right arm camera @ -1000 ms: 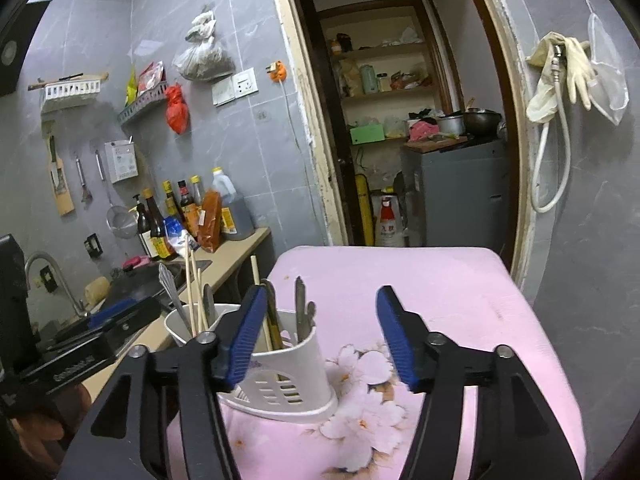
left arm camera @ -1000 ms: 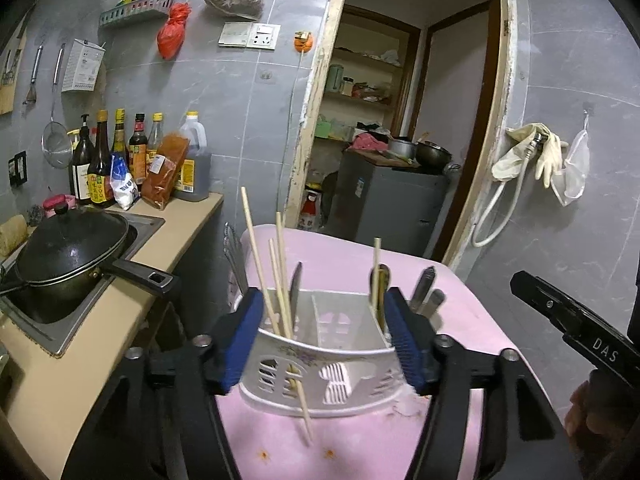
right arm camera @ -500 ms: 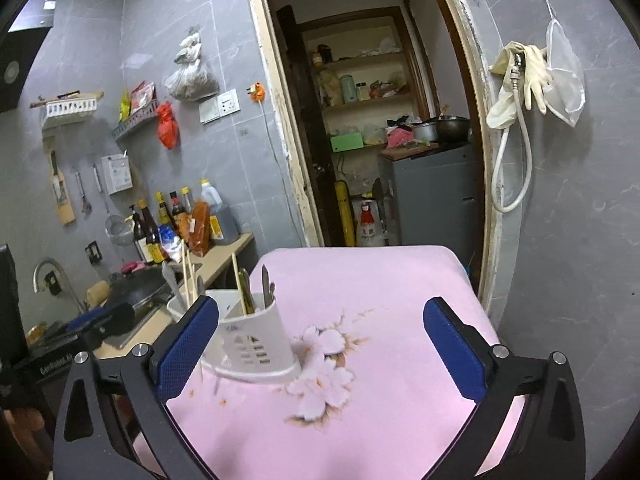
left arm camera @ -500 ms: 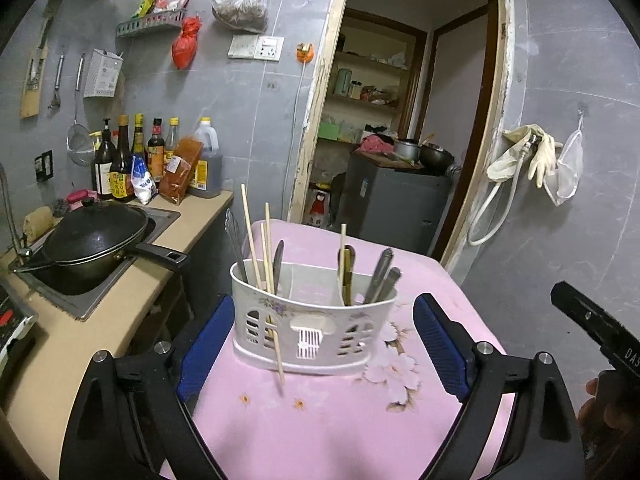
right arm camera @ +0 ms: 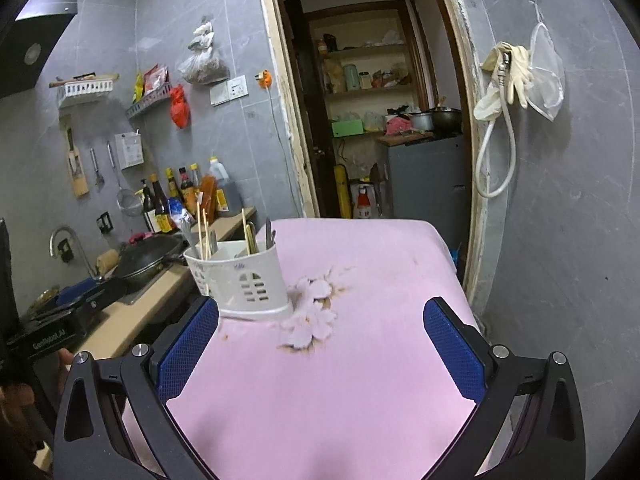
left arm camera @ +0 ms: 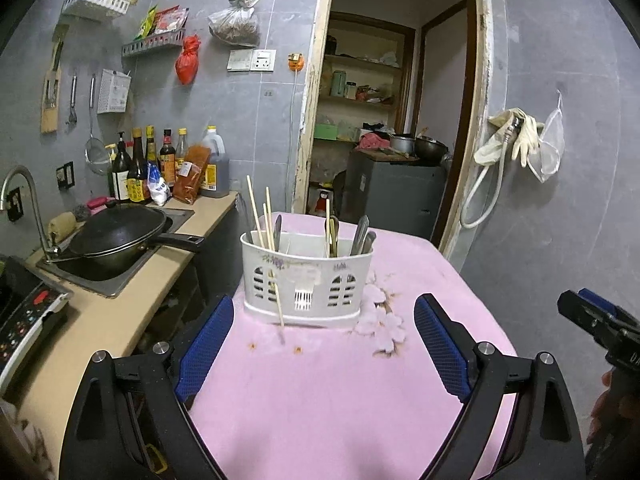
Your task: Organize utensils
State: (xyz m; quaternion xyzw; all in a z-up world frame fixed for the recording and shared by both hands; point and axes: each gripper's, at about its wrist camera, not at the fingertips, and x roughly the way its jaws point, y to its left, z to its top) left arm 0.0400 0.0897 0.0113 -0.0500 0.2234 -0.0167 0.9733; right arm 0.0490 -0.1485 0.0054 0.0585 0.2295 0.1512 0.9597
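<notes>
A black wok [left arm camera: 120, 236] sits on the counter beside the pink-clothed table [left arm camera: 340, 392], where the white utensil caddy [left arm camera: 306, 280] stands free before both released, wide-spread grippers [left arm camera: 320, 350] [right arm camera: 320, 350].

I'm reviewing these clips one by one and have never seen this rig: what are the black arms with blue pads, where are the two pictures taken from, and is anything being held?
There is no robot here. A person holds a hand-held gripper in each hand, and each gripper carries a fisheye camera looking forward along its own two fingers. So one picture looks out from the left gripper, the other from the right gripper. The blue pads are the inner faces of the jaws.

Both sets of jaws stand wide open with nothing between them, only the pink tablecloth below. On the table stands a white utensil holder with chopsticks and metal cutlery upright in its compartments. One chopstick leans down the holder's front. Nothing is held.
</notes>
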